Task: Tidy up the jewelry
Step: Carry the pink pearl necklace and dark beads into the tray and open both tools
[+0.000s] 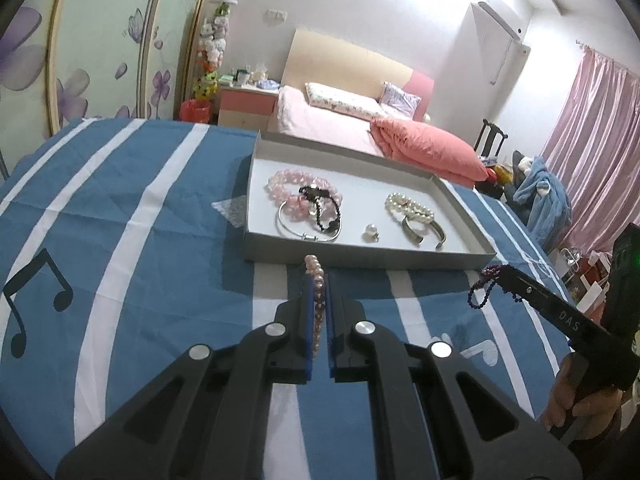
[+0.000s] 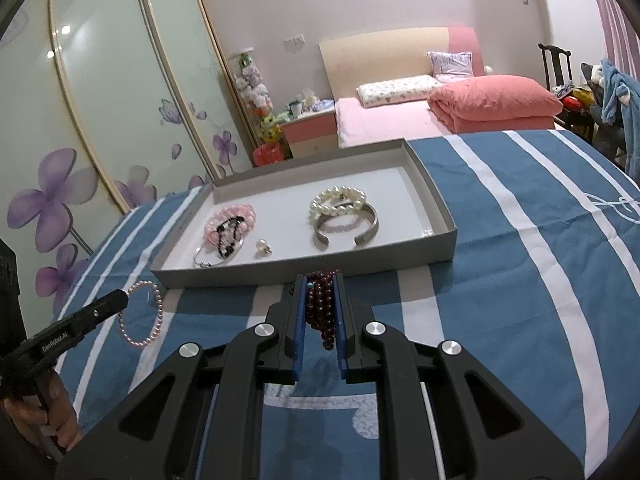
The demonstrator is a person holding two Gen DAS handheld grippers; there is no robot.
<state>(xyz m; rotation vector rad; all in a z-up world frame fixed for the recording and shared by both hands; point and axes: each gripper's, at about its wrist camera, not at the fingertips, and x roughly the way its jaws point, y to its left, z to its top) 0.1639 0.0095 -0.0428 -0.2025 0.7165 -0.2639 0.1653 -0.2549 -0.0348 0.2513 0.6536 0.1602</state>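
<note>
L gripper (image 1: 319, 280): fingers pinched on a pink pearl bracelet (image 1: 317, 276), loop caught edge-on between the blue pads, top beads poking past the tips. From the R wrist view the rest of the loop hangs free below the L fingers (image 2: 116, 301), above the cloth. R gripper (image 2: 320, 280): fingers clamped on a bunched dark red bead strand (image 2: 322, 308), several turns, tail dangling under the pads.

Both loads sit just short of the tray's near wall (image 1: 360, 258), not yet inside.

To do the step well, imo: lift each load over the near wall before moving fwd (dangling loops will likely snag the rim otherwise), lower to the tray floor, then release. One arm at a time, since the tips are near each other.

Drop spots: the pink pearl one probably goes w/ the pink group at the tray's left; bare floor between the groups and at the far right looks usable for the red strand.

In the tray already:
- pink bead bracelets (image 1: 298, 188), w/ a black bead bracelet (image 1: 326, 208) and a thin silver bangle (image 1: 308, 228) overlapping them
- loose pearl piece (image 1: 371, 234) in the middle, small, easy to knock
- white pearl bracelet (image 1: 408, 206) touching a silver cuff (image 1: 424, 232)

Tray sits on a blue striped cloth (image 1: 140, 208), wrinkled, so the tray may shift if bumped. Clear plastic scrap (image 1: 234, 210) beside the tray's left wall, not in the path.
</note>
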